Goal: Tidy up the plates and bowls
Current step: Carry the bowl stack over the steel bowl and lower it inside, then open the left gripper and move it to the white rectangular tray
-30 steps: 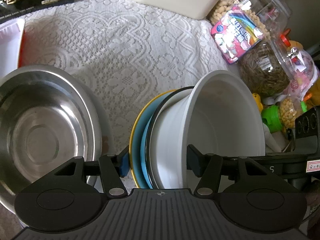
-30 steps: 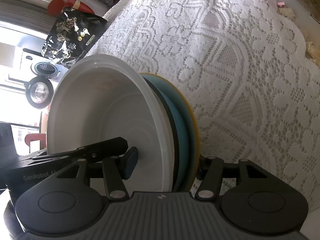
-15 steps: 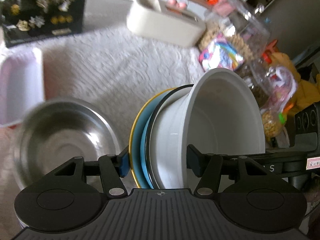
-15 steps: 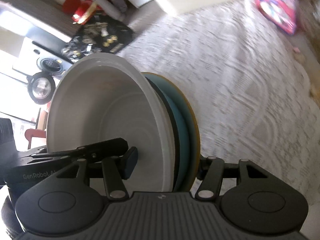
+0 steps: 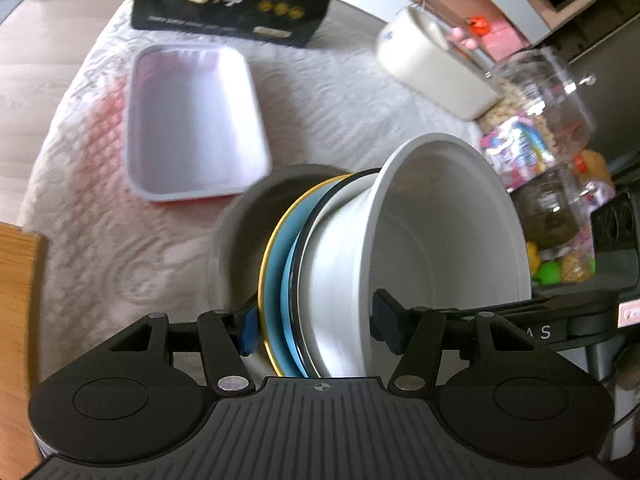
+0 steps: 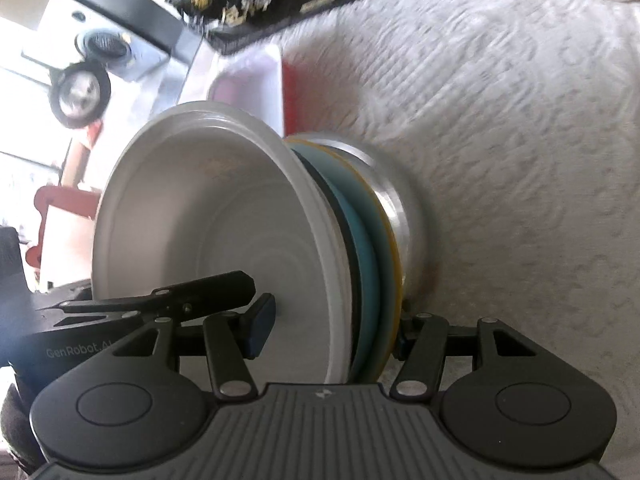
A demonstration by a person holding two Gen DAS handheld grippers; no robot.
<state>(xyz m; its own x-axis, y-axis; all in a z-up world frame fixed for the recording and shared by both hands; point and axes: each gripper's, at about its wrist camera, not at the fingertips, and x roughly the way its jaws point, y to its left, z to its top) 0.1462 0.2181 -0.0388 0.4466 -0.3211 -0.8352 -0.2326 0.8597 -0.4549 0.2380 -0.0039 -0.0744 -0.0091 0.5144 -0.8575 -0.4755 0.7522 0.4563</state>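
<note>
White tray (image 5: 192, 120), black bag (image 5: 236, 0), lace cloth (image 6: 520, 120)

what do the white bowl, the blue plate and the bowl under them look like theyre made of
White bowl: looks like glazed ceramic or melamine, smooth with a soft sheen; the look cannot settle which.
Blue plate: matte blue with a yellow edge, likely ceramic or plastic.
Steel bowl: metal, probably stainless steel, going by its bright mirror-like reflections.
Both grippers clamp the white bowl and plate together.
</note>
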